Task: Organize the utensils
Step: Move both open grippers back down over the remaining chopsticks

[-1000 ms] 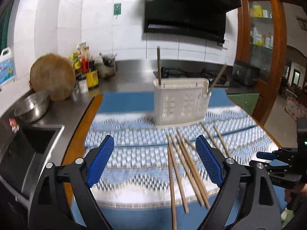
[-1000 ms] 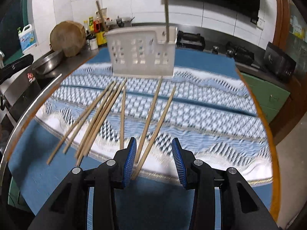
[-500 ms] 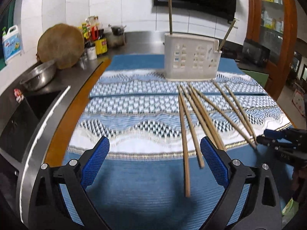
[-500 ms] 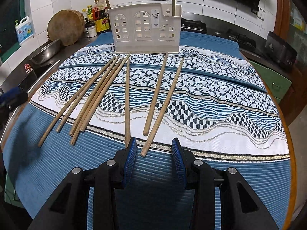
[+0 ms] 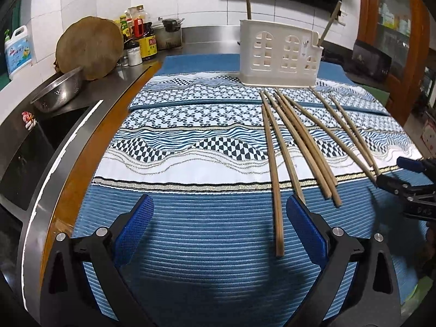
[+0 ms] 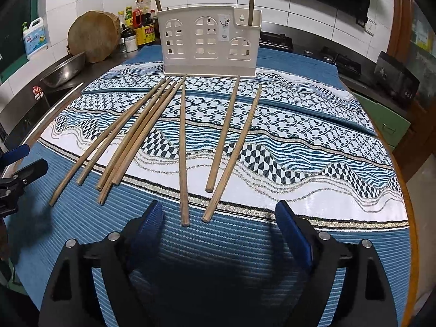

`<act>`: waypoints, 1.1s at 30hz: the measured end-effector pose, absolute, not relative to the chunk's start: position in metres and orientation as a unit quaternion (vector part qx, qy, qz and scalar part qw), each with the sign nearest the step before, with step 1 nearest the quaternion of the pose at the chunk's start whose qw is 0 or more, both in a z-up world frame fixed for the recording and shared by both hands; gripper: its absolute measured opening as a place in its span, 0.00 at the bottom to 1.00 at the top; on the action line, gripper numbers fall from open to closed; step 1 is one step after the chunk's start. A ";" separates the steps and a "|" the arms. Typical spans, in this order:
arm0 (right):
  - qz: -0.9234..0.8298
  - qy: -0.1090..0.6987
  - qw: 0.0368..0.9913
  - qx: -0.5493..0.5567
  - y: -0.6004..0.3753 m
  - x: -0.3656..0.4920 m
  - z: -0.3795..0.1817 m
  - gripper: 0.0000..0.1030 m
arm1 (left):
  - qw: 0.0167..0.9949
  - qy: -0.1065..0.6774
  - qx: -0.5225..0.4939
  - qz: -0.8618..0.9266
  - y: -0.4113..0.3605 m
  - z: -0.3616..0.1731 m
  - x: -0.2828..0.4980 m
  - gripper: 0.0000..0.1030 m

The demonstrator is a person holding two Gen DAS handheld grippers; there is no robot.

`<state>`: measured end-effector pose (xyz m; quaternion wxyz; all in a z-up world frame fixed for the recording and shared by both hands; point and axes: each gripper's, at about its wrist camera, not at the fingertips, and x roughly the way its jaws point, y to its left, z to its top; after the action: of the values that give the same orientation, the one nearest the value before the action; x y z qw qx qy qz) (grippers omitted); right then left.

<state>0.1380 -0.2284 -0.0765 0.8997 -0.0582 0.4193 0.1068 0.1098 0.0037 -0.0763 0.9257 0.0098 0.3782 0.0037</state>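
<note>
Colander (image 5: pixel 58 88) beside chopping block (image 5: pixel 90 47), bottles (image 5: pixel 140 34) behind

Wooden chopsticks (image 5: pixel 297 147) fanned before white holder (image 5: pixel 280 57)

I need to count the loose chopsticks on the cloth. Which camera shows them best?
The right wrist view: the loose chopsticks fan out across the patterned cloth, each with its near end visible. The left wrist view shows them bunched to the right, some overlapping, the farthest ending beside the right claw.
</note>
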 end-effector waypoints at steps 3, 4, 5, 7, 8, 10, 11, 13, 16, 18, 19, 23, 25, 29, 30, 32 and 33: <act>0.107 0.419 0.900 -0.061 -0.229 0.137 -0.076 0.85 | 0.924 0.382 0.023 0.002 -0.002 -0.079 0.113 0.94; 0.106 0.418 0.900 -0.060 -0.229 0.137 -0.075 0.86 | 0.923 0.383 0.027 0.000 -0.005 -0.080 0.115 0.94; 0.107 0.417 0.901 -0.060 -0.230 0.136 -0.074 0.86 | 0.923 0.384 0.031 -0.001 -0.006 -0.080 0.116 0.94; 0.107 0.415 0.901 -0.060 -0.230 0.135 -0.073 0.87 | 0.922 0.385 0.038 -0.002 -0.011 -0.082 0.119 0.94; 0.107 0.414 0.902 -0.060 -0.231 0.135 -0.072 0.87 | 0.921 0.386 0.040 -0.003 -0.013 -0.082 0.121 0.94; 0.107 0.413 0.902 -0.059 -0.232 0.135 -0.071 0.88 | 0.921 0.388 0.043 -0.007 -0.017 -0.083 0.124 0.94; 0.108 0.413 0.903 -0.058 -0.232 0.134 -0.071 0.88 | 0.920 0.389 0.043 -0.010 -0.017 -0.084 0.125 0.94; 0.108 0.411 0.903 -0.057 -0.234 0.133 -0.069 0.88 | 0.920 0.390 0.040 -0.015 -0.019 -0.084 0.128 0.94; 0.109 0.409 0.904 -0.053 -0.236 0.132 -0.068 0.88 | 0.918 0.395 0.038 -0.015 -0.020 -0.086 0.133 0.93; 0.111 0.409 0.904 -0.049 -0.237 0.132 -0.068 0.88 | 0.917 0.398 0.040 -0.009 -0.019 -0.087 0.136 0.92; 0.112 0.409 0.904 -0.047 -0.237 0.132 -0.068 0.88 | 0.916 0.399 0.039 -0.007 -0.018 -0.088 0.137 0.92; 0.114 0.411 0.903 -0.043 -0.238 0.132 -0.069 0.88 | 0.911 0.410 0.049 0.001 -0.019 -0.092 0.141 0.91; 0.115 0.412 0.903 -0.042 -0.238 0.132 -0.070 0.88 | 0.906 0.419 0.055 0.002 -0.020 -0.094 0.144 0.82; 0.120 0.415 0.901 -0.040 -0.236 0.132 -0.073 0.88 | 0.903 0.427 0.048 -0.006 -0.020 -0.096 0.147 0.67; 0.120 0.416 0.900 -0.040 -0.236 0.131 -0.074 0.88 | 0.902 0.428 0.046 -0.009 -0.020 -0.095 0.147 0.60; 0.120 0.417 0.900 -0.039 -0.237 0.131 -0.075 0.88 | 0.902 0.429 0.043 -0.013 -0.020 -0.095 0.147 0.51; 0.121 0.417 0.900 -0.037 -0.237 0.131 -0.075 0.88 | 0.902 0.430 0.043 -0.014 -0.021 -0.094 0.148 0.46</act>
<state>0.1312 -0.2375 -0.0745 0.9002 -0.0370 0.4168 0.1210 0.1478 -0.0209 -0.0941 0.9019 0.0431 0.4296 -0.0141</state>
